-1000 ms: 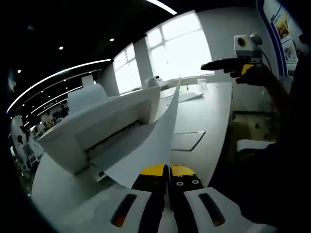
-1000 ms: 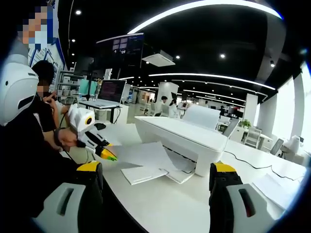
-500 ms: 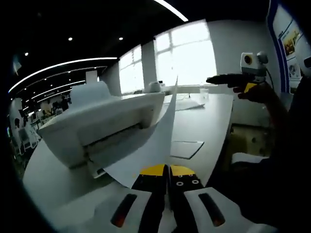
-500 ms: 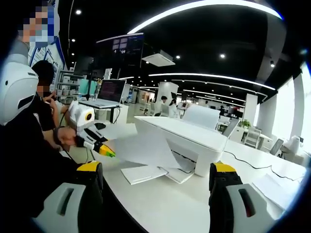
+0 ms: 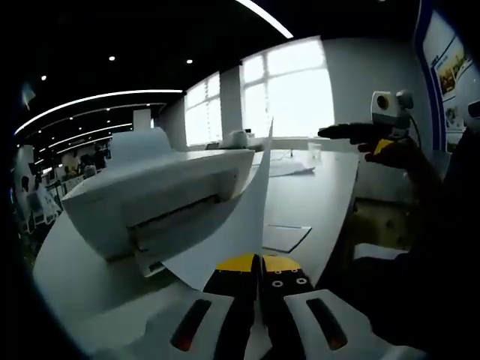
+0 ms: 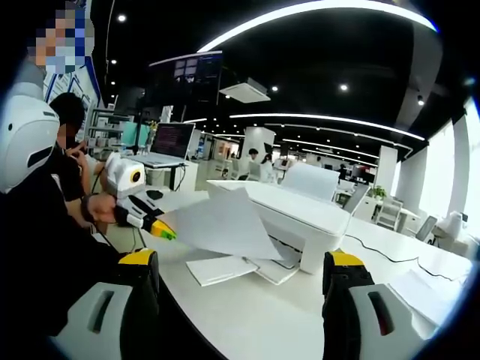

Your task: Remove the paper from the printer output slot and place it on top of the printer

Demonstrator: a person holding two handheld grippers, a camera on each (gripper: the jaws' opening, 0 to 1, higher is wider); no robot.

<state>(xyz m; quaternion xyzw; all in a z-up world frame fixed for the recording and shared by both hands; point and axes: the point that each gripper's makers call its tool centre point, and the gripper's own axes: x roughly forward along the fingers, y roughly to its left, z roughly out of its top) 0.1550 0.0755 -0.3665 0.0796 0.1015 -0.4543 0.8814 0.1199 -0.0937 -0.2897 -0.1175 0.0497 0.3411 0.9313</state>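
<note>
Left gripper [image 5: 260, 264] clamped on the near corner of a white sheet of paper [image 5: 232, 225], yellow tips pressed together with the sheet pinched between. Seen from the right gripper view as well [image 6: 166, 233], far left, held in a hand [image 6: 101, 211], the paper [image 6: 221, 225] fanning out to its right.

Paper plain, blank, lightly bowed; held in the air just in front of the printer [image 5: 150, 202], clear of the output slot [image 5: 176, 221], not lying on the printer's top. Long axis running from the pinched corner up and away toward the far corner, which stands raised against the bright windows [image 5: 296, 86].

Right gripper [image 6: 244, 274] spread wide, nothing between its jaws, low over the white table [image 6: 255, 315]. Also visible in the left gripper view [image 5: 352, 133], far right, raised.

Right gripper view adds the printer's [image 6: 289, 217] folded-out tray [image 6: 244, 266] and a laptop [image 6: 169, 144] on a desk beyond.
</note>
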